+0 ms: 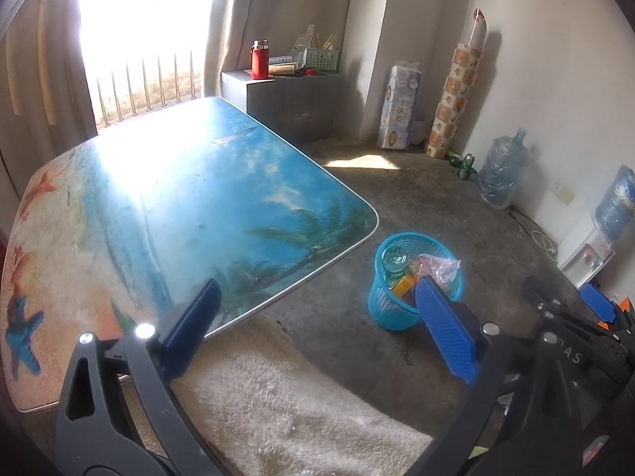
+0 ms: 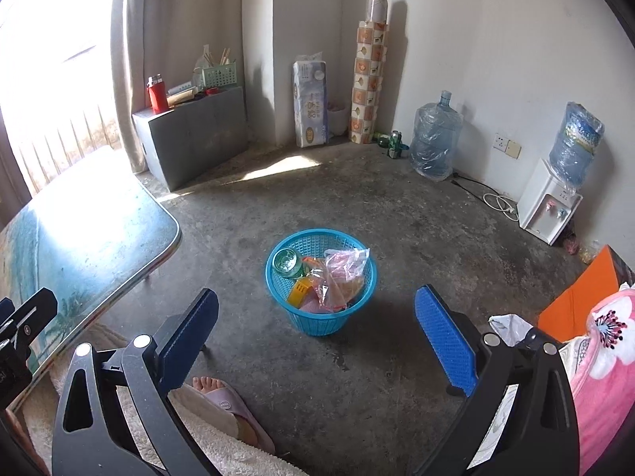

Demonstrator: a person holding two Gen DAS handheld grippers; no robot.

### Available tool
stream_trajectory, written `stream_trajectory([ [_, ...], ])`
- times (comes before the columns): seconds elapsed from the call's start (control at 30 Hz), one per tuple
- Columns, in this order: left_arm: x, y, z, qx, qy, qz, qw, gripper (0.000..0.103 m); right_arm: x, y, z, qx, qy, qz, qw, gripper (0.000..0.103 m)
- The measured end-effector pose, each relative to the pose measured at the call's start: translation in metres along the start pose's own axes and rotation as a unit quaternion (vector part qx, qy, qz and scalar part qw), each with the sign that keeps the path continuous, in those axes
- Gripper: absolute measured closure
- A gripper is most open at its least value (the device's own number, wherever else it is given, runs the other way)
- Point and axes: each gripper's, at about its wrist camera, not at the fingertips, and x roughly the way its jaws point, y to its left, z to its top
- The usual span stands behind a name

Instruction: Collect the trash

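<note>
While both the left tongs (image 1: 317, 329) and right tongs (image 2: 317, 337) gape released and empty, the basket (image 2: 320, 280) of trash (image 2: 344, 273) stands on the floor at the surface's (image 1: 166, 206) four o'clock.

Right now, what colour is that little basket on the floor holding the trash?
Bright turquoise blue plastic mesh basket; the right wrist view shows it best.

Basket (image 2: 320, 319) is blue plastic mesh, holding a clear glossy bottle (image 2: 289, 262) and crinkled see-through plastic bags (image 2: 344, 273). Table top (image 1: 190, 206) is smooth, glossy print with a metal rim. Floor (image 2: 397, 214) is rough matt concrete. Fluffy cream cloth (image 1: 278, 404) lies below.
</note>
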Motion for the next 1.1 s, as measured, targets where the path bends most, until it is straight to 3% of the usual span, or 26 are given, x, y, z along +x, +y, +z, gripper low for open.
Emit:
stream_trajectory([
  [0.2, -0.013, 0.001, -0.005, 0.007, -0.034, 0.038, 0.9987, 0.008, -0.010, -0.003, 0.000, 0.013, -0.020, -0.029, 0.999, 0.006],
  [0.4, -0.018, 0.006, -0.003, 0.002, -0.040, 0.020, 0.9990, 0.008, -0.018, 0.001, -0.002, 0.010, -0.031, -0.031, 0.999, 0.006],
  [0.53, -0.021, 0.013, -0.006, -0.020, -0.051, 0.026, 0.9982, 0.008, -0.017, 0.004, -0.002, 0.003, -0.028, -0.033, 0.999, 0.006],
  [0.9, -0.011, 0.016, -0.006, -0.015, -0.021, 0.047, 0.9986, 0.008, -0.013, 0.005, 0.000, 0.002, -0.021, -0.032, 0.999, 0.006],
  [1.1, -0.008, 0.028, -0.003, -0.041, -0.007, 0.064, 0.9970, 0.008, -0.014, 0.007, 0.001, 0.003, -0.021, -0.025, 0.999, 0.006],
])
